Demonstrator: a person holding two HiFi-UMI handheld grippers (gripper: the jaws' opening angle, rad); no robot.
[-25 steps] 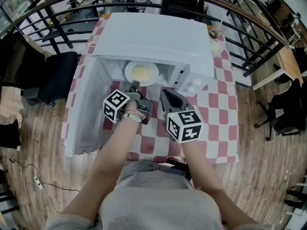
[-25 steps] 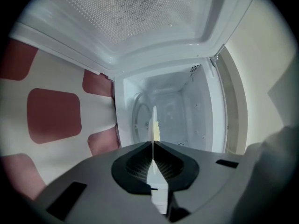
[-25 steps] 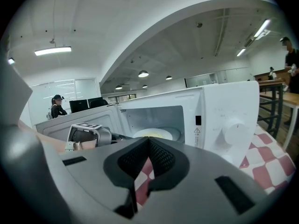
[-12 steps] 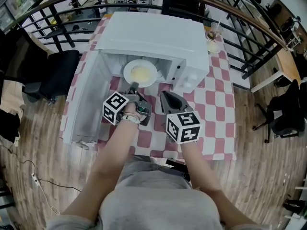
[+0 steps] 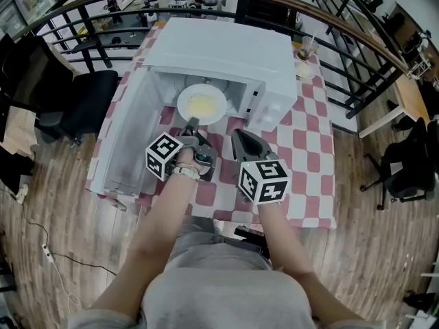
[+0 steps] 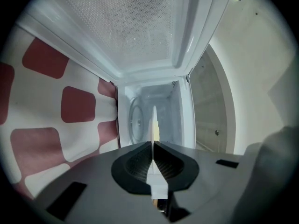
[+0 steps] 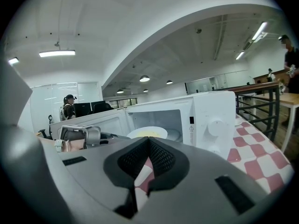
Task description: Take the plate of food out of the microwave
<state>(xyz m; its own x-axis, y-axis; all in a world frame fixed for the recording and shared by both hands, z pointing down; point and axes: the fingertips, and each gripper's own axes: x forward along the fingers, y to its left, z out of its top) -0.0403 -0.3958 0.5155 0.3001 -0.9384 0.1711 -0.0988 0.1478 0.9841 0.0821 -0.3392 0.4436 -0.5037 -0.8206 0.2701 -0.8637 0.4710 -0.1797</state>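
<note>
Two grippers are working low in the centre of the head view, in front of a white microwave (image 5: 226,53) that is sitting on a table under a red-and-white checked cloth (image 5: 310,149). The microwave's door (image 5: 127,139) is hanging wide open toward the left of the frame. The left gripper (image 5: 192,123) is pinching the near rim of the plate (image 5: 202,104), jaws clamped narrow on it, and in its own view the plate is showing edge-on between the pads with the cavity behind. The plate, carrying pale yellow food, is sitting right at the mouth of the cavity, just below the microwave's top edge. The right gripper (image 5: 236,134) is hovering just beside, to the right, its jaws meeting at the tips and gripping nothing, with checked cloth showing under them. A cup with a straw (image 5: 306,46) is standing at the table's upper right corner. A dark curved railing (image 5: 357,40) is sweeping across the top of the frame, a black chair (image 5: 82,105) is standing at the left, and a wooden plank floor (image 5: 384,252) is spreading around the table.
</note>
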